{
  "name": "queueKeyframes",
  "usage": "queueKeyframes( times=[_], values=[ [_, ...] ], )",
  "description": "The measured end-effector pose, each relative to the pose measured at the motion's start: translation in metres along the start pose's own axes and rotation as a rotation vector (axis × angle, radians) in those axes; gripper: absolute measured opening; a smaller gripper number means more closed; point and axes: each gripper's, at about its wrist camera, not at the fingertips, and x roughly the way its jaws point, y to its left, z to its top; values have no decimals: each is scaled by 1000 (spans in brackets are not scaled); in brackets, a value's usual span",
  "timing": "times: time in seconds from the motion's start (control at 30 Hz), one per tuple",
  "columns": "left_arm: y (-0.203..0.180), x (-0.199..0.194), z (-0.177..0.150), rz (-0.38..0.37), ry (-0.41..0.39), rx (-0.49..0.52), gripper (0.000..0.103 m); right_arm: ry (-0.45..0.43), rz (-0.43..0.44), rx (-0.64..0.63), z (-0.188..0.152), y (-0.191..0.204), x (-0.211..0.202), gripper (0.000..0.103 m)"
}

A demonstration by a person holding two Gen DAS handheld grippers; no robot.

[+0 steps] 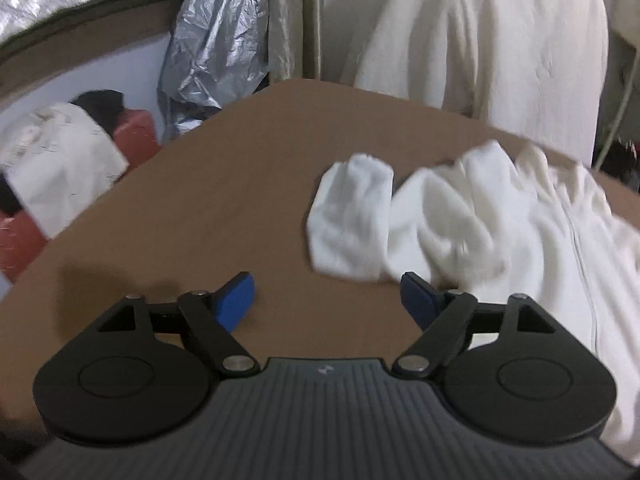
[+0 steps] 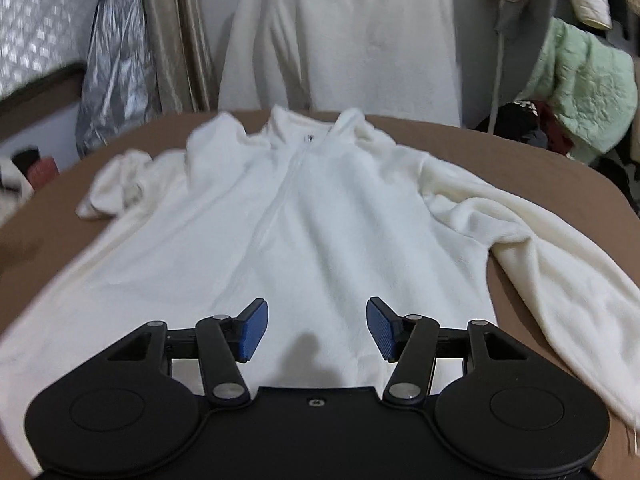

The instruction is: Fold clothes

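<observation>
Both grippers, left and right, hang released and empty over the white fleece jacket, spread zip-up on the brown table. Folding looks barely begun (sleeves lie unfolded); next likely needs a sleeve grasp.

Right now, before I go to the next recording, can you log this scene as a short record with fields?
garment: white zip-front fleece jacket, spread front-up on the brown table
left sleeve: bunched beside the body
right sleeve: stretched out, bent down at the elbow
left hand-held gripper: open, nothing between the pads, over bare table
right hand-held gripper: open, empty, over the jacket's lower front
folding: not started
</observation>
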Motion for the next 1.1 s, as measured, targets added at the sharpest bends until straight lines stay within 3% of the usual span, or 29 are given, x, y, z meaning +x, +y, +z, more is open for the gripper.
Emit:
queueKeyframes(
  times=[0.2,0.27,0.37,0.5,0.57,0.6,0.63,0.7,0.8,0.83,0.9,0.97,1.0,1.1],
  values=[
    [-25,81,12,39,35,97,81,57,-36,64,-22,-21,37,60],
    [-32,100,15,35,24,94,81,72,-51,81,-29,-31,43,60],
    [-35,135,18,62,50,53,91,84,-39,92,-32,-47,42,61],
    [-30,186,19,108,124,25,91,106,-17,125,-31,-68,38,62],
    [-22,193,17,74,79,14,62,111,4,168,-34,-76,40,62],
    [-20,192,18,39,66,25,17,114,15,189,-36,-81,41,62],
    [-20,183,21,53,21,45,16,112,19,201,-39,-82,43,62],
    [-19,157,27,161,-121,78,15,104,19,211,-44,-82,47,63],
    [-5,103,40,240,-437,116,15,92,15,208,-47,-80,49,65],
    [5,88,46,268,-505,113,15,92,17,212,-47,-81,49,65],
    [35,71,56,258,-537,21,17,91,22,220,-46,-82,49,65],
    [67,74,61,180,-504,-90,25,96,22,213,-46,-83,48,65],
    [79,85,60,172,-476,-114,34,100,20,208,-45,-83,48,65],
    [104,135,51,256,-326,-84,41,102,17,208,-46,-84,49,65]
  ],
)
